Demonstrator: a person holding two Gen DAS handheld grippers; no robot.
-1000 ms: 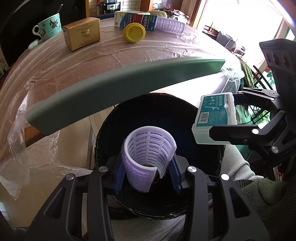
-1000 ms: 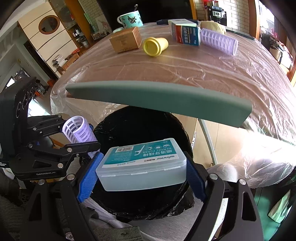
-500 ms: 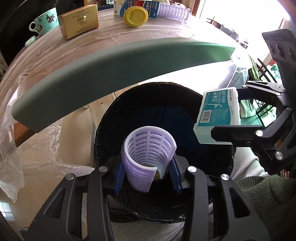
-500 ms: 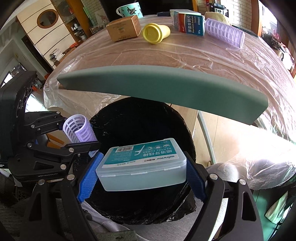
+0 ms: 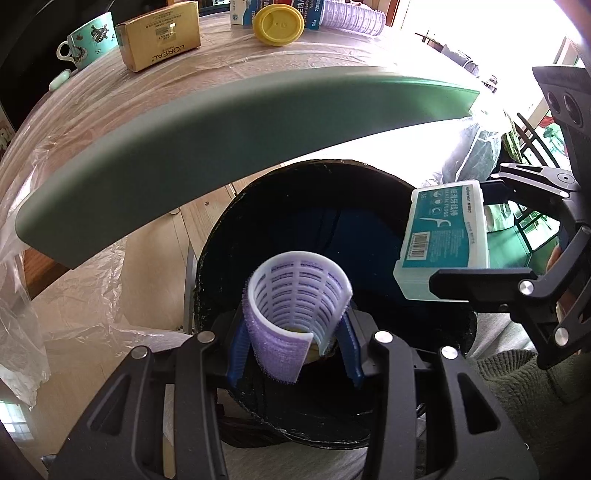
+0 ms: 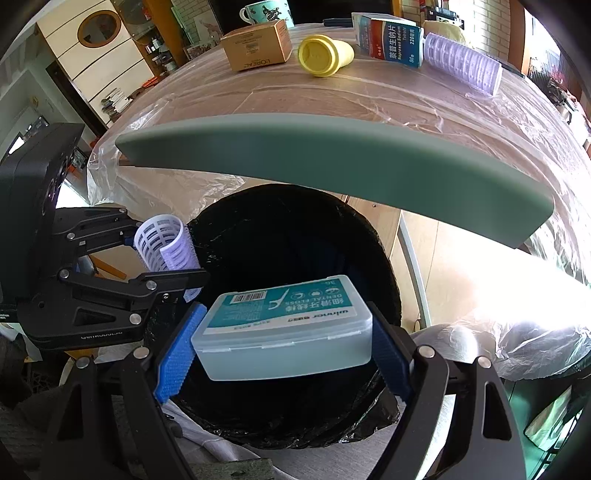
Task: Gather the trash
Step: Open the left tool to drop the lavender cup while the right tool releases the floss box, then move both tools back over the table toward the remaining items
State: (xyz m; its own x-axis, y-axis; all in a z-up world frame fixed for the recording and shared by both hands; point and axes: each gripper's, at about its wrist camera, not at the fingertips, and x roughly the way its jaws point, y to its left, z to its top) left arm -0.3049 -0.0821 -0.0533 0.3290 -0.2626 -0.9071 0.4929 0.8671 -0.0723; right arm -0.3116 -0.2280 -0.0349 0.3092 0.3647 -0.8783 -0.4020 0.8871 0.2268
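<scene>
My left gripper (image 5: pixel 293 350) is shut on a purple hair roller (image 5: pixel 295 306), held over the near rim of the black-lined trash bin (image 5: pixel 280 192). My right gripper (image 6: pixel 282 349) is shut on a teal-labelled dental floss box (image 6: pixel 284 325), held over the bin's opening (image 6: pixel 284 236). Each gripper shows in the other's view: the right one with the box (image 5: pixel 447 236), the left one with the roller (image 6: pixel 164 247).
A grey-green table edge (image 5: pixel 221 122) overhangs the bin. On the plastic-covered table lie a tan L'Oreal box (image 5: pixel 160 35), a yellow cup (image 5: pixel 279 20), a medicine box (image 6: pixel 388 38), a second roller (image 6: pixel 463 66) and a teal mug (image 5: pixel 88 40).
Both grippers have come lower and closer over the bin, still holding the roller and the floss box. The bin's opening fills more of both views.
</scene>
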